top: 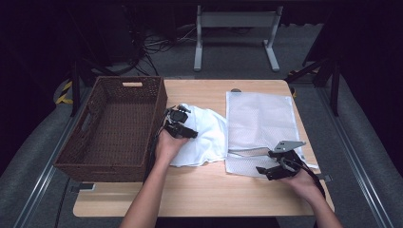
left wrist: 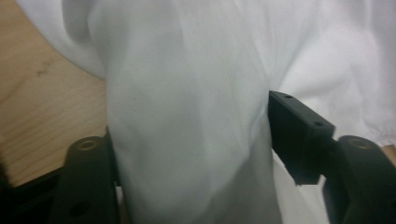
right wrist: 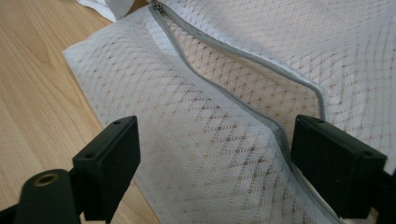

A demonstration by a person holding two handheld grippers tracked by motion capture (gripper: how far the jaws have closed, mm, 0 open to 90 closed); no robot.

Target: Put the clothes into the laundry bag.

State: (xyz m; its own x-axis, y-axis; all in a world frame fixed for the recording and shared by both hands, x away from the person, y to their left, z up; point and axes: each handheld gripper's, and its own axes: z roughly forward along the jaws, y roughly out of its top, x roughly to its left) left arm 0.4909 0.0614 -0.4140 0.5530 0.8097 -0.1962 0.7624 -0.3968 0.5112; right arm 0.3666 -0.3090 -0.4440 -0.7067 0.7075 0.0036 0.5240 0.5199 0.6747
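A crumpled white garment [top: 205, 135] lies in the middle of the wooden table [top: 204, 190]. My left gripper [top: 186, 124] rests on the garment's left edge. In the left gripper view a thick fold of the garment [left wrist: 187, 93] stands between the jaws of this gripper [left wrist: 191, 140], which sit wide apart and open. To the right lies a white mesh laundry bag [top: 259, 116]. My right gripper [top: 266, 162] hovers open over its near corner. In the right gripper view the bag [right wrist: 196, 154] and its grey zipper [right wrist: 224, 93], parted into a slit, lie between the jaws of this gripper [right wrist: 215, 149].
A brown wicker basket [top: 97, 168] with cut-out handles stands at the table's left side, right beside my left hand. Bare wood runs along the table's near edge. Beyond the table are cables and a grey metal stand [top: 235, 21] on the dark floor.
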